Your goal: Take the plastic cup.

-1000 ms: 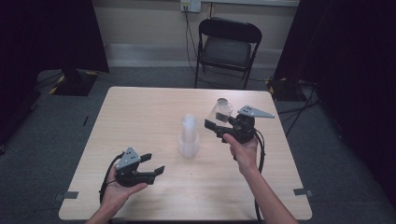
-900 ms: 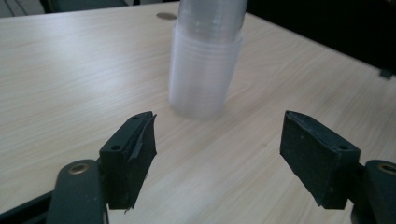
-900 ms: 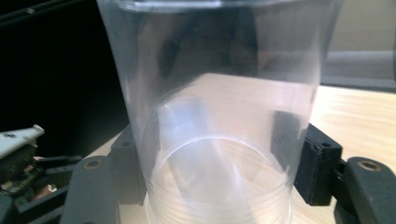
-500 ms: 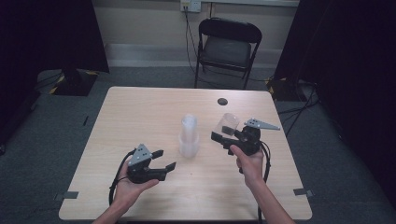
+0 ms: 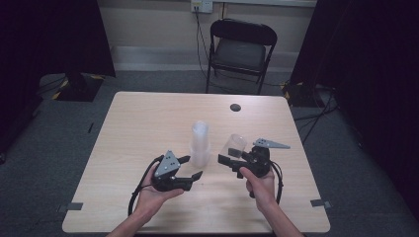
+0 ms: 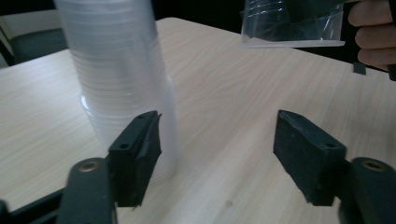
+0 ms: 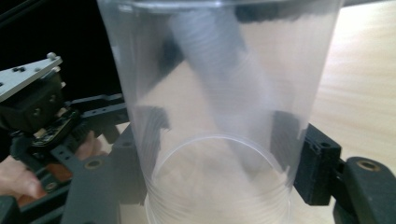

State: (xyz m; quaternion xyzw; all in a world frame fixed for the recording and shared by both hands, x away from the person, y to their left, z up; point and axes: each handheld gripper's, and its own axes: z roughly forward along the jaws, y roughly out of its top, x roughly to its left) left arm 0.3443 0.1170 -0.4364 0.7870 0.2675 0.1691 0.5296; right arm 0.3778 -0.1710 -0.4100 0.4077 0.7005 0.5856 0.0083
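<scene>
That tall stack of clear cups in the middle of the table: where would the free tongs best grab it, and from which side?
Low on the cup stack, across its wider bottom section, coming in level from the person's side. It stands upright and round, so the two pads can close on opposite walls. The left tongs already face it, open, with one pad beside the base. Gripping high would likely lift off only the upper cups.

Cup stack mid-table, single cup just right of it.
</scene>
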